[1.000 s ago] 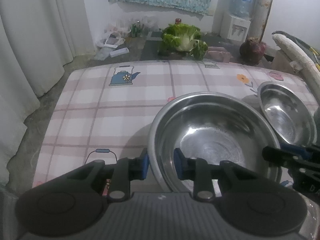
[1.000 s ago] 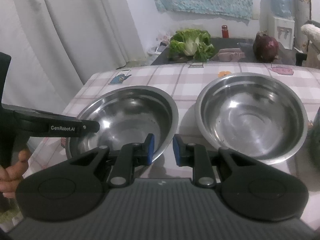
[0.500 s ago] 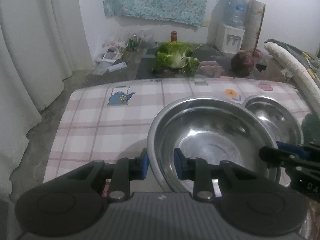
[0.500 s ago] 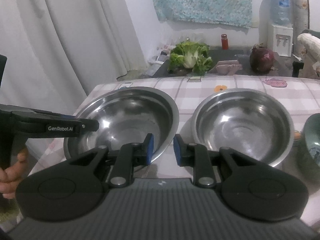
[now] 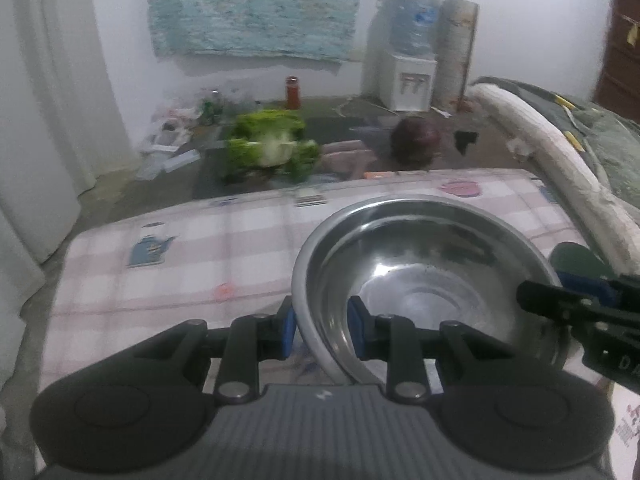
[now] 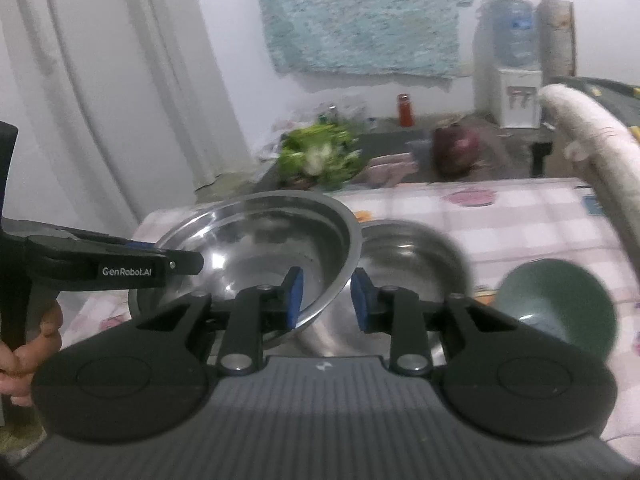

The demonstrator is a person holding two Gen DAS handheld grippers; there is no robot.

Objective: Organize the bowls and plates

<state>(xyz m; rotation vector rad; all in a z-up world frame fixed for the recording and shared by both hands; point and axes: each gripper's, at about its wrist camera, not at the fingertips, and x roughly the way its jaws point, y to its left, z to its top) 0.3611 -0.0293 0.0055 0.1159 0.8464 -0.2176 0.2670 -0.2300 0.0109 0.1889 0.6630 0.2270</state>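
1. The left tongs (image 5: 322,332) are narrow and pinch the near edge of the big steel bowl (image 5: 420,264).
2. The right tongs (image 6: 326,300) have the bowl's other edge between them. They have just been opening a little. They look like they pinch it, but not hard.
3. The big bowl looks lifted off the table (image 5: 180,280) and tipped. Part of it hangs over the second steel bowl (image 6: 416,248).
4. The bowl could slip. Steel is smooth, and the right side is held loosely, so that side might drop.
5. If it drops, it could bang the second bowl and knock it away.
6. If it is set down crooked, it may sit tilted on the rim and rock.
7. A green bowl (image 6: 556,300) stands just beside the second bowl, on the right. A wide swing could bump it.
8. The cabbage (image 6: 320,156) and the purple ball (image 6: 456,152) are past the table, well apart. They block nothing.
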